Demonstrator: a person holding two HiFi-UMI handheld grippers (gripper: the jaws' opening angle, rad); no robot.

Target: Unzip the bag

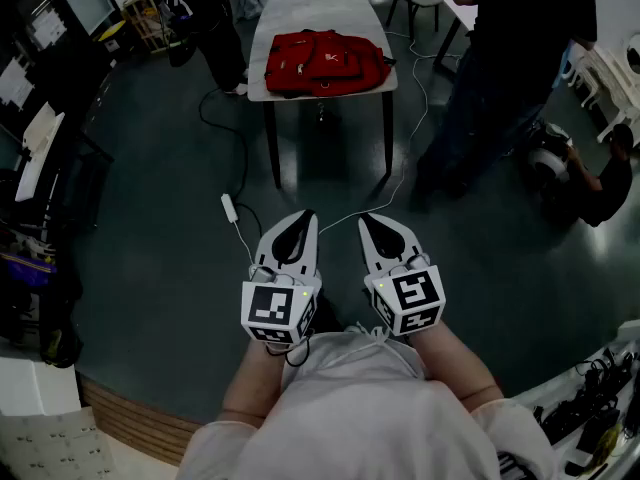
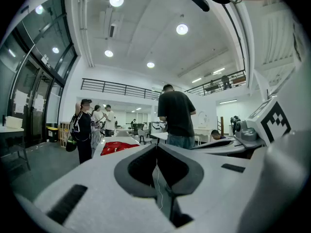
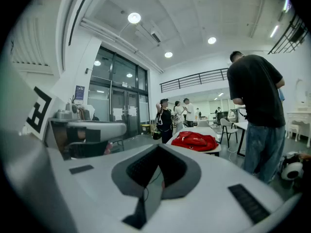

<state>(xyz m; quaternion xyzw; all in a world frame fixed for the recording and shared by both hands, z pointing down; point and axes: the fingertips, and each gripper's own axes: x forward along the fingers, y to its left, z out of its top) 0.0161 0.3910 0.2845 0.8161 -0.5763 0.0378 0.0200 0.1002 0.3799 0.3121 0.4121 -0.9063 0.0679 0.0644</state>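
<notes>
In the head view, my left claw (image 1: 304, 216) and right claw (image 1: 364, 219) hang side by side over the dark floor, both pinched together and empty. The red fabric backpack (image 1: 322, 63) lies flat on the white rectangular desk (image 1: 300, 13), ahead of both claws and well apart from them. A white cable (image 1: 232, 213) trails on the floor near the left claw. A person in dark clothes (image 1: 510, 58) stands at the desk's right side.

In the left gripper view, my jaws meet at their tips with nothing between them. Only a strip of the backpack (image 2: 115, 147) shows past them. This view adds a railed balcony (image 2: 116, 87) that the head view misses.

In the right gripper view, the jaws are closed and empty too. Here the backpack (image 3: 194, 141) shows whole on the desk (image 3: 216, 151), and tall glass doors (image 3: 121, 110) appear to the left.
</notes>
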